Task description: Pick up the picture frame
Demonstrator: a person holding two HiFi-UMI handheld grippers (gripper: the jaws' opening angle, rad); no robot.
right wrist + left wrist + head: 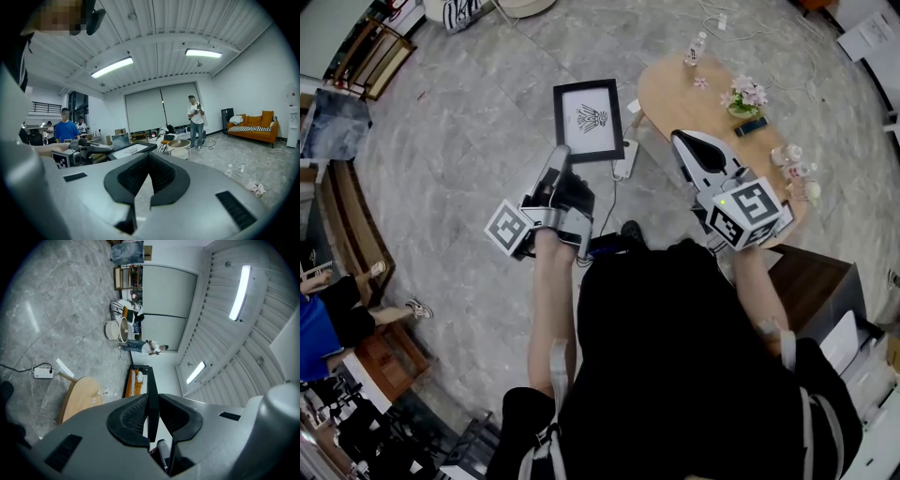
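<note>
The picture frame (590, 120) is clamped by its near edge in the left gripper (562, 157) and raised above the floor (459, 141), the right gripper (681, 140) is clenched on nothing, and only steady holding is judged needed next.

Right claw (149, 157) closed (nothing gripped), picture frame (127, 150) beyond at left, orange sofa (253, 129) far right.
</note>
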